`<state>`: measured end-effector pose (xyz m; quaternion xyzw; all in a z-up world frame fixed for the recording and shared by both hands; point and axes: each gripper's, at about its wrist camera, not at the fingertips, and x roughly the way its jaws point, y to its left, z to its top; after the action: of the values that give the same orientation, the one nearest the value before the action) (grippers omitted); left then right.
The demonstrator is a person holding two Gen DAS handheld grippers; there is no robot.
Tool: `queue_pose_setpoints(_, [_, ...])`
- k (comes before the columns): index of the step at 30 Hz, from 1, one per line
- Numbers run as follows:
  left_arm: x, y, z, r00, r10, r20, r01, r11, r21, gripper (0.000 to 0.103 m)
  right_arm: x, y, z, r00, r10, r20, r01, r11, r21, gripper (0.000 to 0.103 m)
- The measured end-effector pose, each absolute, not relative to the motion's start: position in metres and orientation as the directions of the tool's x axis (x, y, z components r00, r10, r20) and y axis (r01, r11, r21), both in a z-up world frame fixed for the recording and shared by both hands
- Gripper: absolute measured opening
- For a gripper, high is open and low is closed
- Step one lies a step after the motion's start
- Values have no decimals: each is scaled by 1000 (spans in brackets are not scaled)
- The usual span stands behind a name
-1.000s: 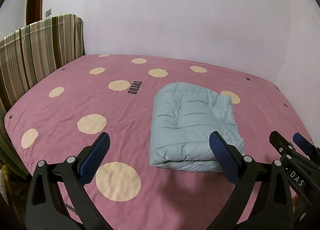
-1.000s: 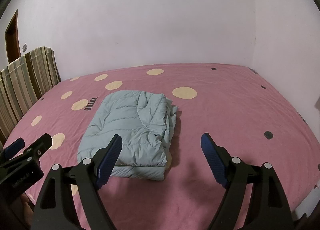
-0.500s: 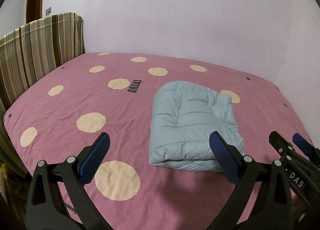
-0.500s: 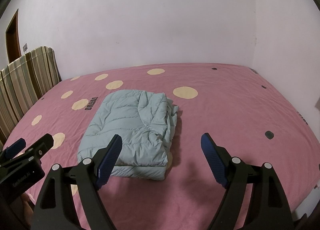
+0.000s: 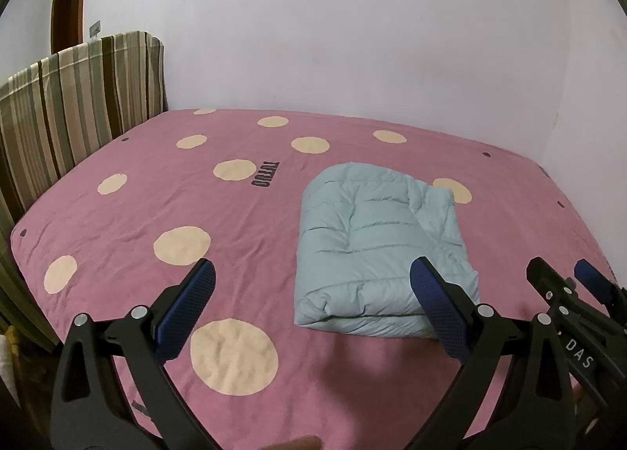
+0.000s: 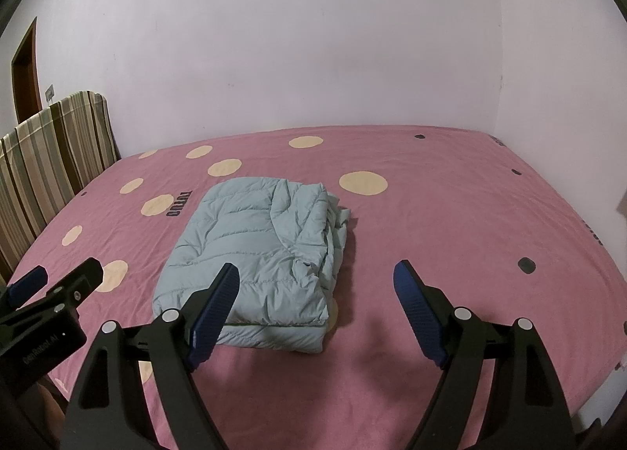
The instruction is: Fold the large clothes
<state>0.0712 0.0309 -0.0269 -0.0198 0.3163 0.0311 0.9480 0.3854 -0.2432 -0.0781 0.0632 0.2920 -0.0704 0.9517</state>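
left wrist view: left gripper (image 5: 312, 273) spread wide, holding nothing; right gripper (image 6: 316, 277) likewise; folded jacket (image 5: 376, 246) on bedsheet (image 5: 156, 207).

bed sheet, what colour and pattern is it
Pink bed sheet with pale yellow dots, clearest in the right wrist view.

Slight backward drift of both tools (image 5: 312, 295) (image 6: 316, 295) from jacket (image 5: 378, 250).

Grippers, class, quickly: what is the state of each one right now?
Left gripper: open, holding nothing, above the pink dotted bedsheet.
Right gripper: open, holding nothing, short of the folded pale-blue quilted jacket.
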Motion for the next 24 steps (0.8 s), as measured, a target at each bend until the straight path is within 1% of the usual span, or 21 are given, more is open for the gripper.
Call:
queue_pose_setpoints(15, [71, 33, -27, 814, 38, -580, -57, 998, -14, 100, 391, -245, -79, 812, -92, -576, 160, 985, 68, 80])
queue_pose_setpoints(20, [75, 34, -30, 808, 33, -588, -55, 998, -19, 100, 395, -246, -82, 807, -90, -584, 156, 986, 64, 80])
queue_pose_setpoints(24, [78, 36, -32, 809, -2, -587, -34, 998, -50, 101, 397, -248, -86, 805, -86, -587, 152, 986, 65, 80])
